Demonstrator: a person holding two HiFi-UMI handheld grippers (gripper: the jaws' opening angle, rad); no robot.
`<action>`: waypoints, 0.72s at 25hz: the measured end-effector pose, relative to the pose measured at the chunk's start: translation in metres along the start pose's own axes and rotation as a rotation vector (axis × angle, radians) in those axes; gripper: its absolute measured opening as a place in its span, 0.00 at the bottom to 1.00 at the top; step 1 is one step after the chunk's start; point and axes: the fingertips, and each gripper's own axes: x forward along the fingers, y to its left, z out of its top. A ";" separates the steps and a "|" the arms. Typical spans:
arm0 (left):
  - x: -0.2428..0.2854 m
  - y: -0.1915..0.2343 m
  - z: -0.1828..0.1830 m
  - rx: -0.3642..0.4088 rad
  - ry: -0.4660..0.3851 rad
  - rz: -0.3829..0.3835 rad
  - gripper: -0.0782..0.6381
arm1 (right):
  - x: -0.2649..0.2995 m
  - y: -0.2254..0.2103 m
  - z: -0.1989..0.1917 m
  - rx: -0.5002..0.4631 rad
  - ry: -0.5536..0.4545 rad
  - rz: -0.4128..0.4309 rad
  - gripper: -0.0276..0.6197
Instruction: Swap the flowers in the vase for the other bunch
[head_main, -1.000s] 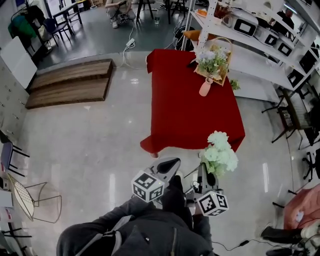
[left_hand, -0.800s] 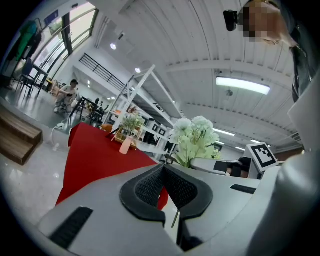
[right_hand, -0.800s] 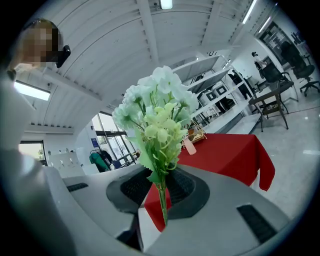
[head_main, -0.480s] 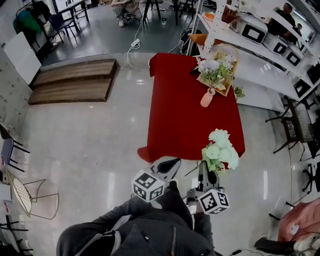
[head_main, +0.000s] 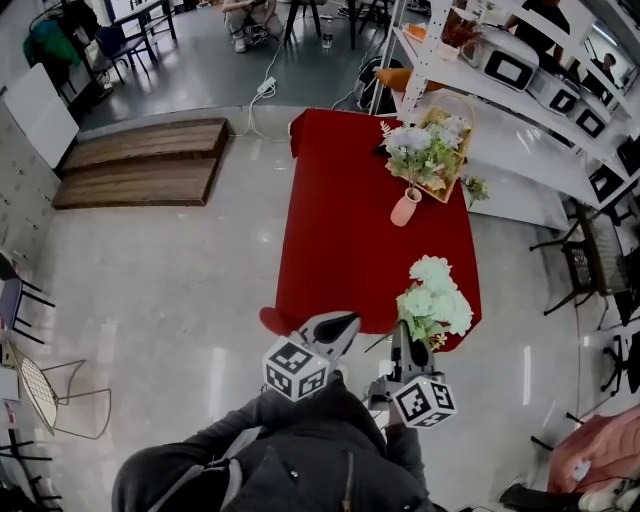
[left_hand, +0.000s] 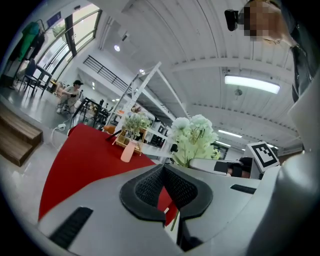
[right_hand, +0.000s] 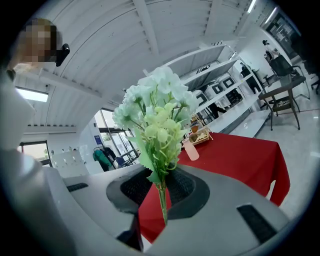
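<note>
Pale green bunch (right_hand: 156, 117) stands upright, stems clamped in the right gripper (right_hand: 161, 186); left gripper (left_hand: 164, 175) closed, empty.

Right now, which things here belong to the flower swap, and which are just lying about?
Part of the job:
- the pale green bunch, gripped by the right gripper
- the pink vase holding the other flowers
- the red table under it
- the left gripper, jaws shut and empty

Just about:
- the basket
- the white shelves
- the wooden steps
- the wire chair
</note>
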 end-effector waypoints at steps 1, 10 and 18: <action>0.006 0.000 0.001 0.000 0.000 -0.001 0.12 | 0.003 -0.003 0.003 0.000 0.001 0.002 0.16; 0.055 0.009 0.009 0.006 -0.013 0.006 0.12 | 0.031 -0.031 0.018 0.006 0.018 0.045 0.16; 0.088 0.020 0.013 0.009 -0.041 0.034 0.12 | 0.055 -0.053 0.031 0.001 0.022 0.095 0.16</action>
